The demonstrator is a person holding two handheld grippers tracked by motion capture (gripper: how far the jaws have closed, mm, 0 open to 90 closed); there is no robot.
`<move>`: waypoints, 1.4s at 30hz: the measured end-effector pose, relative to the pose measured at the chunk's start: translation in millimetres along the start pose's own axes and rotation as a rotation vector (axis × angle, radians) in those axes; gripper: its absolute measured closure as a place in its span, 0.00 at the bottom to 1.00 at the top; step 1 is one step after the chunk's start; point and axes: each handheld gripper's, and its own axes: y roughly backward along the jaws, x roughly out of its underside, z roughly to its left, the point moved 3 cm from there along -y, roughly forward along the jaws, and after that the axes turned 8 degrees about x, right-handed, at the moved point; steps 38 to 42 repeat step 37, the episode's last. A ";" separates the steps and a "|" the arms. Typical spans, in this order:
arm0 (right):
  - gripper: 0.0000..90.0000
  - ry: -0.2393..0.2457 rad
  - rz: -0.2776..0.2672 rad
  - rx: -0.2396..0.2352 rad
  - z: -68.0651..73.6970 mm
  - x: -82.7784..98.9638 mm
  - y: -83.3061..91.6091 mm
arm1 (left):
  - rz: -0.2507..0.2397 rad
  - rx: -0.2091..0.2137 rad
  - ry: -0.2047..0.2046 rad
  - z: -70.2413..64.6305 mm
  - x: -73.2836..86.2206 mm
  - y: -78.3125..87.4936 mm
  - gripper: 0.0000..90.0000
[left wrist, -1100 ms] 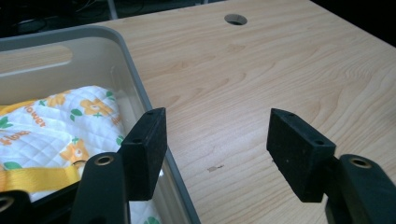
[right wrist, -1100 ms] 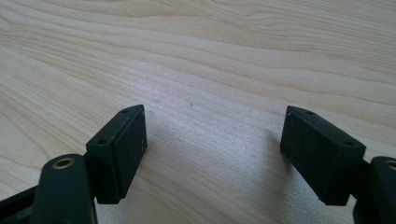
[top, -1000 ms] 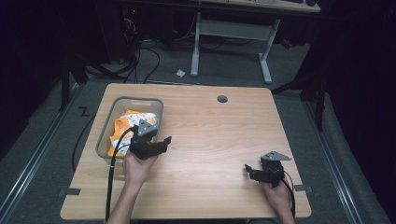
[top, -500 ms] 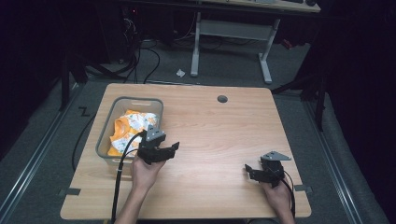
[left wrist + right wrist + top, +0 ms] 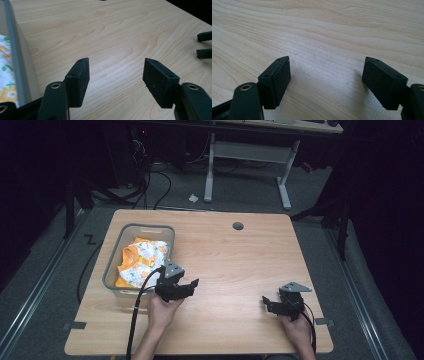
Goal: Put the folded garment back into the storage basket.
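Beside the grey bin (image 5: 113, 270) of patterned cloth (image 5: 140, 260), we see the left gripper (image 5: 189, 285), jaws spread; right gripper (image 5: 269, 303) likewise spread, both empty above the wooden table (image 5: 240, 260).

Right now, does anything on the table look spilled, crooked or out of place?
Nothing stands out. The orange and white cloth lies bunched inside the grey bin, none over the rim. Both tools, left and right, are open over bare wood.

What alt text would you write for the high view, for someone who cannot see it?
A person's two hands each hold a black gripper, left gripper and right gripper, jaws open, over a bare wooden table. A grey bin at the table's left holds orange and white printed cloth.
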 end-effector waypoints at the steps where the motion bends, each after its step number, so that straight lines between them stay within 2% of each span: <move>1: 0.26 0.000 0.000 0.000 0.0 0.0 0.0 | 0.002 0.004 0.003 -0.9 1.7 -1.8 0.43; 4: 0.26 0.000 0.000 0.000 0.0 0.0 0.0 | 0.012 0.034 0.007 -6.6 9.1 -8.1 0.43; 13: 0.26 0.001 -0.001 -0.001 0.0 0.0 -0.1 | 0.040 0.040 0.013 -11.9 23.4 -20.4 0.42; 19: 0.26 0.000 0.000 0.000 0.0 0.0 0.0 | 0.068 0.010 0.005 -12.1 35.0 -29.7 0.42; 20: 0.26 0.000 0.000 0.000 0.0 0.0 0.0 | 0.079 -0.010 -0.005 -12.0 39.8 -33.2 0.42; 25: 0.26 0.001 -0.001 -0.001 0.0 0.0 -0.1 | 0.101 -0.037 -0.021 -11.6 48.5 -39.8 0.41; 28: 0.26 0.001 -0.001 -0.001 0.0 0.0 -0.1 | 0.117 -0.074 -0.040 -10.0 55.7 -45.6 0.40; 29: 0.26 0.001 -0.001 -0.001 0.0 0.0 -0.1 | 0.124 -0.097 -0.059 -9.7 59.4 -48.2 0.38; 42: 0.26 0.001 0.000 0.000 0.0 0.1 0.0 | 0.125 -0.109 -0.050 -8.9 59.3 -48.4 0.35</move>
